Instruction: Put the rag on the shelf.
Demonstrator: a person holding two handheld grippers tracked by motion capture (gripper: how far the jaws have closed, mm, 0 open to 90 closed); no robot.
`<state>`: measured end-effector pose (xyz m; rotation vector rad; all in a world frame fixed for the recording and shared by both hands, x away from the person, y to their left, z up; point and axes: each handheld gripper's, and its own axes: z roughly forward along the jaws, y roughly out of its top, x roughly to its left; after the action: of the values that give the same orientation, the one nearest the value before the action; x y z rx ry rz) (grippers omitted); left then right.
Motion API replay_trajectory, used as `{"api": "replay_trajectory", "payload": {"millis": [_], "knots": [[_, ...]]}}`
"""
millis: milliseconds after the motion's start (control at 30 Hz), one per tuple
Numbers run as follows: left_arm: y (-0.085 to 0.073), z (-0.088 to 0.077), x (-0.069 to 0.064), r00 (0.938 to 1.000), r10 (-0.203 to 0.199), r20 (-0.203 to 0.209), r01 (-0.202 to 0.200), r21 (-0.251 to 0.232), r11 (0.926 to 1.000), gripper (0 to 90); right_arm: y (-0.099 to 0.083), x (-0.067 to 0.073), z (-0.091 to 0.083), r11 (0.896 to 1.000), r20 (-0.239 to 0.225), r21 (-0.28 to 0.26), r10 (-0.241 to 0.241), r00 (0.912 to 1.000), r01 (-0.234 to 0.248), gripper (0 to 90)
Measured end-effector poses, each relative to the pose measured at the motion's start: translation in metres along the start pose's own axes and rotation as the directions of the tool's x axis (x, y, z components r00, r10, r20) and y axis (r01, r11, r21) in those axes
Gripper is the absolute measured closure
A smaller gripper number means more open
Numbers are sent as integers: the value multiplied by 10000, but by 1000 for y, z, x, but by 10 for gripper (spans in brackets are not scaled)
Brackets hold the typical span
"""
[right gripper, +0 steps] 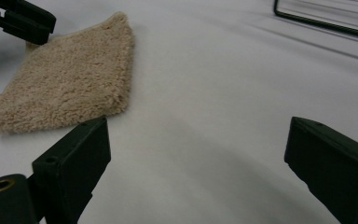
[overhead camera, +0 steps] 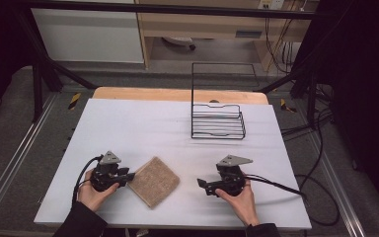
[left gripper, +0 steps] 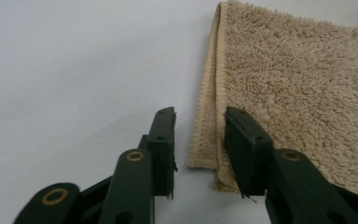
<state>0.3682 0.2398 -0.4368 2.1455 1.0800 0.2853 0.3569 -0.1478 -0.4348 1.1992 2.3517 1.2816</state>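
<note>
My left gripper (left gripper: pixel 198 140) is at the near left corner of the folded beige towel (left gripper: pixel 298 93). Its jaws stand narrowed, with the towel's stitched corner edge in the gap between them; the right-hand pad sits over the pile, the left-hand pad is beside the hem on the table. I see a gap on the left side of the hem, so I judge the pinch not yet complete. In the high view this gripper (overhead camera: pixel 128 177) touches the towel (overhead camera: pixel 154 181) at its left corner.

My right gripper (right gripper: pixel 196 158) is spread wide and carries nothing. The towel (right gripper: pixel 70 88) lies ahead of it and to its left, apart from both pads. In the high view it (overhead camera: pixel 203 185) sits to the right of the towel on the white table cover (overhead camera: pixel 143 128).

Step in hand, as I judge it: securing the first corner of the towel. The next move calls for closing the left jaws fully on both layers of the hem, then bringing the right gripper to the opposite corner, pads level with the table, before any lift.

Farther off, a black wire rack (overhead camera: pixel 218 118) stands upright near the table's far edge, well apart from the towel.
</note>
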Motion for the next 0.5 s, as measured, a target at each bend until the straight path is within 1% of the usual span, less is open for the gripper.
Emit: {"api": "replay_trajectory", "payload": {"millis": [100,167,267,367,433,467,500], "knots": [[0,2,0,10000,57,9,-58,148,9999,676,4,13,10,10000,-149,68,-72,9999,73,140],[0,3,-2,9999,140,15,-141,175,9997,690,7,20,17,10000,-234,9,-96,9997,96,187],[0,4,-3,9996,271,66,-273,238,9993,711,11,30,25,9999,-232,102,-115,9997,117,251],[0,6,-3,9996,217,181,-222,311,9993,730,13,38,34,9997,-281,235,-61,9996,67,309],[0,6,-4,9996,137,255,-145,316,9994,766,16,45,41,9992,-369,385,-88,9993,102,363],[1,6,-4,9995,142,271,-151,330,9993,766,16,45,41,9992,-369,385,-88,9993,102,363],[1,6,-5,9994,133,315,-144,344,9993,783,17,48,44,9989,-346,444,-100,9994,115,386]]}}
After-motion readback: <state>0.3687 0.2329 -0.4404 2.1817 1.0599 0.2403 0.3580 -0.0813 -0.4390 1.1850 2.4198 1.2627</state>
